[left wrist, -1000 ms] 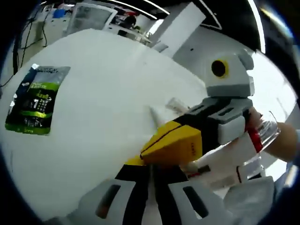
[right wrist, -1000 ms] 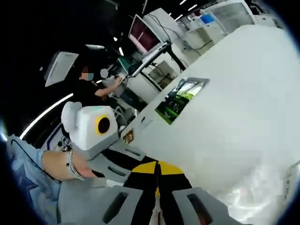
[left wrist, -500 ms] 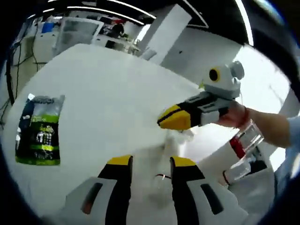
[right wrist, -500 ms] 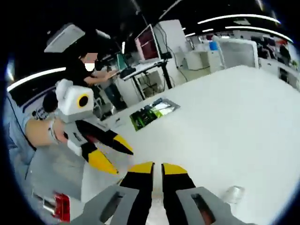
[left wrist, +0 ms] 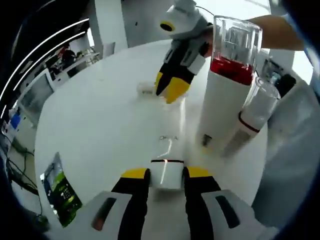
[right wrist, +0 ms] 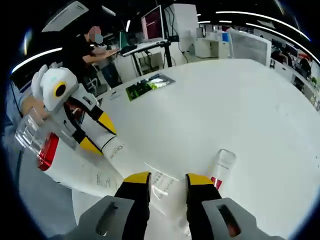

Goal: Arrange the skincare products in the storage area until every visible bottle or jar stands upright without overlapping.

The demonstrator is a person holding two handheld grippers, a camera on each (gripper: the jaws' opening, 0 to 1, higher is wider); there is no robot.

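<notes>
In the left gripper view, the left gripper (left wrist: 166, 173) sits at the near edge with its yellow-tipped jaws closed on the end of a white tube (left wrist: 169, 150) that lies flat on the white table (left wrist: 90, 120) and runs away from the camera. Just right of the tube stands a tall white bottle (left wrist: 225, 95) with a red band and a clear cap, upright. A smaller white bottle (left wrist: 250, 117) with a clear cap leans beside it on the right; whether the two touch I cannot tell. Farther off, the right gripper (left wrist: 170, 87) comes down from the far side, its yellow tips close together above the table, next to a small white item (left wrist: 146, 90) lying flat. A green packet (left wrist: 60, 190) lies at the near left of the table.

In the right gripper view, the right gripper (right wrist: 167, 179) shows its jaws parted with nothing pinched between them; a flat white item (right wrist: 161, 184) with printed text lies on the table (right wrist: 215, 100) under the gap. Just right of the jaws a small clear-capped bottle (right wrist: 220, 167) with a red mark lies on its side. To the left, the tall bottle (right wrist: 75, 162) appears steeply slanted, and the left gripper (right wrist: 92, 135) has its jaws around a white tube end (right wrist: 112, 145). Far back, a green packet (right wrist: 147, 85) lies near the table edge, and a person (right wrist: 87, 50) sits at a desk beyond it.
</notes>
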